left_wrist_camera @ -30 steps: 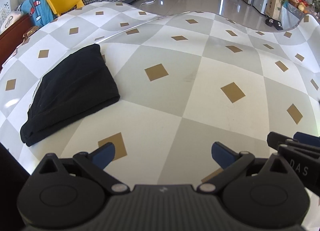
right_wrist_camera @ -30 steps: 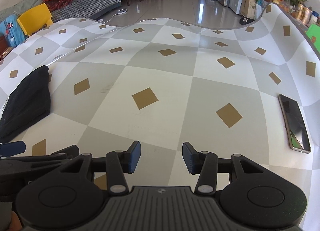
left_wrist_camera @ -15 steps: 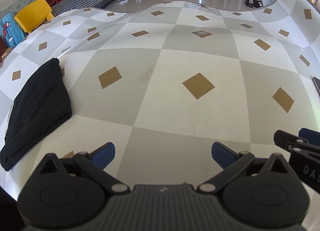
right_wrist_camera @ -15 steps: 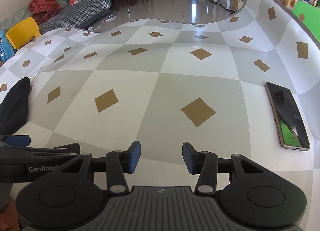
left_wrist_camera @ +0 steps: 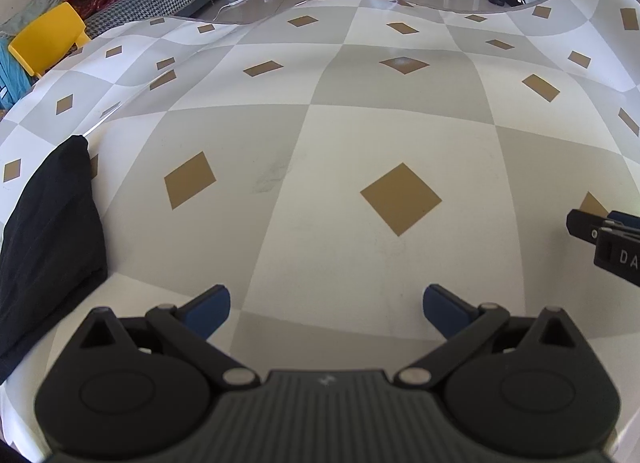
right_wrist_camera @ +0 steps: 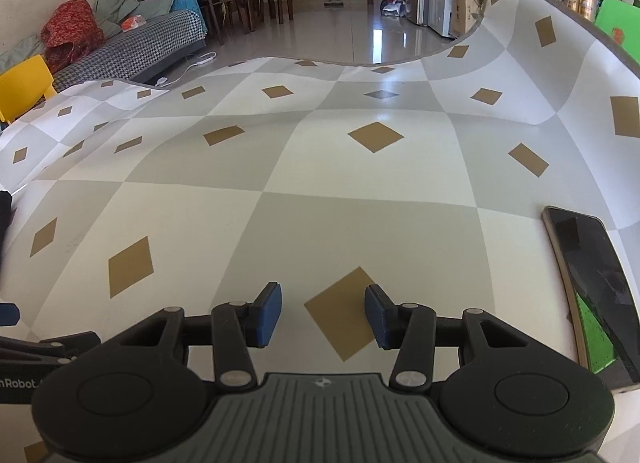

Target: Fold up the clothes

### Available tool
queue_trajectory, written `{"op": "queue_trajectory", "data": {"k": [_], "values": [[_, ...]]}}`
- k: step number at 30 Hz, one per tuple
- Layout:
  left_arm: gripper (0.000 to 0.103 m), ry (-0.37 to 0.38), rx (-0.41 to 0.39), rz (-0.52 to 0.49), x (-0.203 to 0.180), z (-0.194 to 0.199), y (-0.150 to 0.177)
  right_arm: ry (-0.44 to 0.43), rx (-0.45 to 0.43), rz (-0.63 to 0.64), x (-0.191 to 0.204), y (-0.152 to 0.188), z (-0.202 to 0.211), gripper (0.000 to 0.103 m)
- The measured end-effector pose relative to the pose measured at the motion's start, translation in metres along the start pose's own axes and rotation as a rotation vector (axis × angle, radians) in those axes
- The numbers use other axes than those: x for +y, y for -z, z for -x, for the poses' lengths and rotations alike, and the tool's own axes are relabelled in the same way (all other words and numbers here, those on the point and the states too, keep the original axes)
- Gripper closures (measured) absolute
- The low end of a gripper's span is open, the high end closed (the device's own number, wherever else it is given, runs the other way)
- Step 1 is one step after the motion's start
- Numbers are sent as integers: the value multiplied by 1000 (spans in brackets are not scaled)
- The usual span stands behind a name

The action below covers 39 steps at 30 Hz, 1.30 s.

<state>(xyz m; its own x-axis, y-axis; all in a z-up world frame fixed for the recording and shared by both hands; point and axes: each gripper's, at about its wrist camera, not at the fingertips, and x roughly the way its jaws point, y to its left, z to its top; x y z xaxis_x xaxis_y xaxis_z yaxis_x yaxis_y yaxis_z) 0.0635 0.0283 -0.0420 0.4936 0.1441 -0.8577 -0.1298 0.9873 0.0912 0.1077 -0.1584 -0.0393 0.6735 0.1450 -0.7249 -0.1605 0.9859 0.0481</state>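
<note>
Both grippers have swung right, away from folded black garment (left_wrist_camera: 48, 239), now at left edge of checkered table (left_wrist_camera: 360, 135). Left gripper (left_wrist_camera: 326, 309) jaws wide apart, empty; right gripper (right_wrist_camera: 322, 313) half open, empty. Garment looks finished, parked aside, leaving table middle free. Phone (right_wrist_camera: 588, 283) lies right.

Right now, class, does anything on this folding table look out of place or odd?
A phone lies near the table's right edge, unrelated to folding. The black garment lies folded at the left. Both grippers, left and right, are open and empty. Nothing is spilled or damaged.
</note>
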Motion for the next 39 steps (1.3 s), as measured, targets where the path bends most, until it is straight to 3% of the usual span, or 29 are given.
{"op": "queue_trajectory", "data": {"k": [9,14,18,23,39], "values": [[0,-9,-59,10,-6,-18,-16,35,-115,29,-4,-13,-28,52],[0,8,-87,43,-1,-26,-21,75,-156,76,11,-14,-39,42],[0,55,-89,87,8,-33,-22,78,-163,62,14,-20,-46,37],[0,56,-108,77,8,-34,-21,75,-159,62,15,-27,-55,31],[0,95,-127,27,12,-32,-14,82,-156,61,14,-28,-57,26]]}}
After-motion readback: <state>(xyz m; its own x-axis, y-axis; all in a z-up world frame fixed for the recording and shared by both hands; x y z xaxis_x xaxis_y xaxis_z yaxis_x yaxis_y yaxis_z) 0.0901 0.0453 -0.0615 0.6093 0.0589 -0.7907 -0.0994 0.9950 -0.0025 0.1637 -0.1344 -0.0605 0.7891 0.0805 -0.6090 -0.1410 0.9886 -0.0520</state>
